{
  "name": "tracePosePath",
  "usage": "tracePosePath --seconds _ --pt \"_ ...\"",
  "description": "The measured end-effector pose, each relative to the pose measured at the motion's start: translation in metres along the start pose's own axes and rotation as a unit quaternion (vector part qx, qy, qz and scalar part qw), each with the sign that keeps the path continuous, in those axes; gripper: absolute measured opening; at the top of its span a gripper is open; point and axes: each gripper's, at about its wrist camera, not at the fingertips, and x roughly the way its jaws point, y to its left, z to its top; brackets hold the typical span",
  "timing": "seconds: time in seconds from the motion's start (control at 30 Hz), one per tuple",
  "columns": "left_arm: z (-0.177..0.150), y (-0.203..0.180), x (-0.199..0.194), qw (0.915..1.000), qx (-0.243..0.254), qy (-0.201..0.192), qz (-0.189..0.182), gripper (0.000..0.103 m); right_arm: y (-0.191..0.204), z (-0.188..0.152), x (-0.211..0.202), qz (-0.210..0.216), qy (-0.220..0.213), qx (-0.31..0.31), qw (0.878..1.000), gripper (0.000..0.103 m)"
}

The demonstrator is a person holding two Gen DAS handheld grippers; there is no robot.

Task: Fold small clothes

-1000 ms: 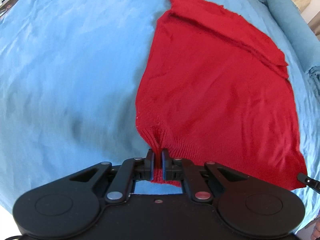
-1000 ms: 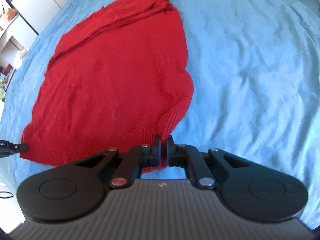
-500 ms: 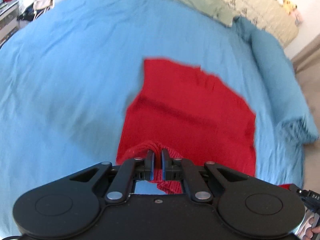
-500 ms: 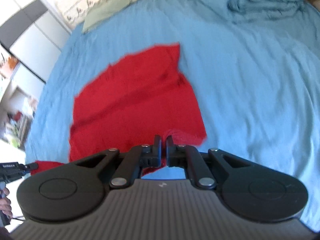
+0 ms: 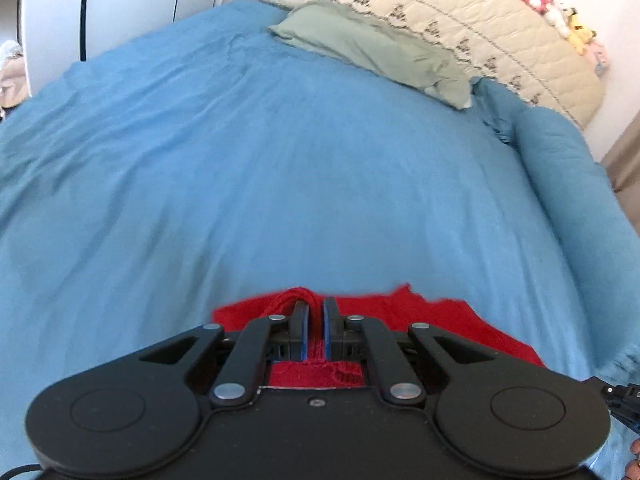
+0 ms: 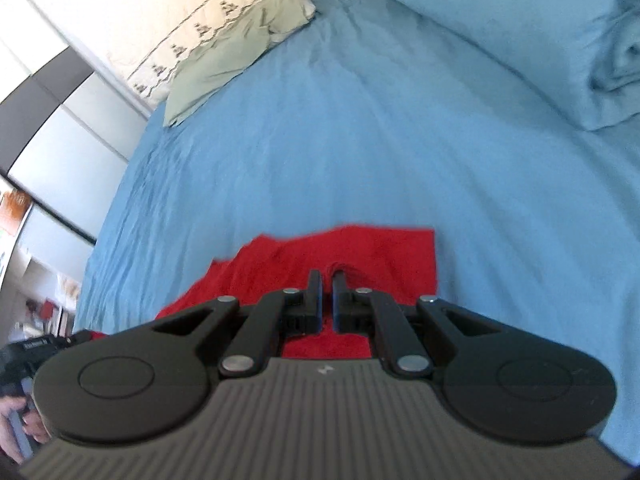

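Note:
A red knit sweater [image 5: 448, 320] lies on the blue bedspread [image 5: 280, 168], folding over itself. My left gripper [image 5: 315, 308] is shut on the sweater's ribbed hem corner and holds it over the rest of the garment. My right gripper [image 6: 327, 280] is shut on the other hem corner of the sweater [image 6: 380, 252]. Most of the sweater is hidden under the gripper bodies. Part of the left gripper shows at the left edge of the right wrist view [image 6: 36, 350].
A grey-green pillow [image 5: 372, 50] and a quilted cream headboard [image 5: 460, 8] are at the far end of the bed. A rolled blue duvet [image 5: 560, 168] lies along the right side, and it also shows in the right wrist view [image 6: 540, 32]. White wardrobe doors [image 6: 52, 144] stand at left.
Both grippers have lifted the sweater's hem and carried it forward over the garment toward the far end. Far less red cloth shows now, and the pillow and headboard have come into view.

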Motion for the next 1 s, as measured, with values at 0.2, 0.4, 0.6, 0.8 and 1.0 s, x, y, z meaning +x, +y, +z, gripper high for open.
tracePosePath --seconds 0.2,0.4,0.6,0.8,1.0 --pt "0.001 0.009 0.055 0.999 -0.031 0.021 0.026 0.007 -0.018 0.019 0.059 -0.003 0.01 0.011 1.0 0.02" --pt "0.004 0.013 0.079 0.9978 -0.037 0.035 0.043 0.013 -0.029 0.02 0.086 -0.029 0.023 0.008 0.999 0.02" --pt "0.009 0.015 0.064 0.9974 -0.021 -0.003 0.069 0.065 -0.024 0.021 0.087 -0.058 -0.005 -0.017 0.998 0.072" --pt "0.0 -0.01 -0.004 0.9945 0.081 -0.029 0.059 0.08 0.017 0.013 0.028 -0.028 -0.072 -0.121 0.99 0.099" --pt "-0.067 -0.042 -0.019 0.9829 0.18 0.037 -0.001 0.093 0.046 -0.049 0.018 0.051 -0.006 -0.186 0.981 0.103"
